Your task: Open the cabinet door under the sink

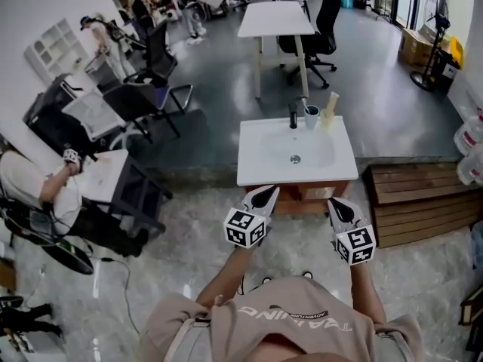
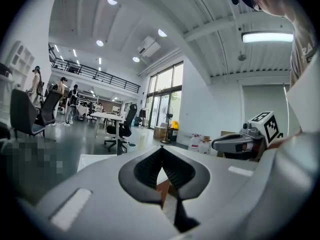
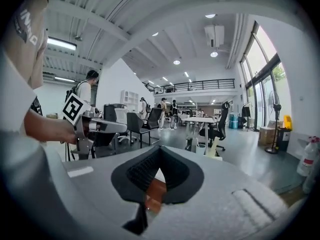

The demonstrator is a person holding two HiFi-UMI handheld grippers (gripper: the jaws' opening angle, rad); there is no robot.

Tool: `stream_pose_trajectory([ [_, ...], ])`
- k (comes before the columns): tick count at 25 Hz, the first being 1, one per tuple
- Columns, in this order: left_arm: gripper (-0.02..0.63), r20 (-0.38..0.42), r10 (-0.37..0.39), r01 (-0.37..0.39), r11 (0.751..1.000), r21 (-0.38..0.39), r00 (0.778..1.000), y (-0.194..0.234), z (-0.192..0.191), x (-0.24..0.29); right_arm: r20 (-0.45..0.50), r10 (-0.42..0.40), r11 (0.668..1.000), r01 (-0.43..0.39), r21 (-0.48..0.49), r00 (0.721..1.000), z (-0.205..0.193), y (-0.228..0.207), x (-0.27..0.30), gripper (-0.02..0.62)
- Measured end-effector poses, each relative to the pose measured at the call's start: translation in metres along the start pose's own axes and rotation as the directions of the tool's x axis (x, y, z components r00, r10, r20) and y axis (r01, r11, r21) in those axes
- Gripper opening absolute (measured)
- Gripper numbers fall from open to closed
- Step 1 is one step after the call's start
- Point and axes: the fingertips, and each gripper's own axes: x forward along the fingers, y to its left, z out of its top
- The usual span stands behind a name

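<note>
Left gripper view: grey left gripper, its black ribbed pads pressed together, holds nothing; right gripper likewise closed, empty, before the white rectangular sink.

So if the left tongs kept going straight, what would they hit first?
Probably the white front edge of the sink, or the wooden cabinet just beneath; the left tongs are aimed there, though depth is unclear.
</note>
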Motion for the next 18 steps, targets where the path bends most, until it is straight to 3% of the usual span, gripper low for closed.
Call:
stream_pose_trajectory([
  [6,0.015,-0.001,0.030,-0.030,1.000,-0.001,1.000,0.001,0.001,-0.002,0.005,-0.028,0.999,0.028,0.024,1.000,-0.011,-0.003,-0.009,0.002],
  [11,0.015,-0.020,0.077,-0.075,0.995,0.066,0.997,0.010,0.000,-0.016,0.072,-0.041,0.999,0.042,-0.010,0.997,0.007,-0.004,-0.006,0.001],
  [18,0.015,-0.037,0.119,-0.115,0.988,0.100,0.992,0.018,-0.003,-0.030,0.128,-0.046,0.998,0.051,-0.035,0.991,0.029,-0.001,-0.008,0.001],
])
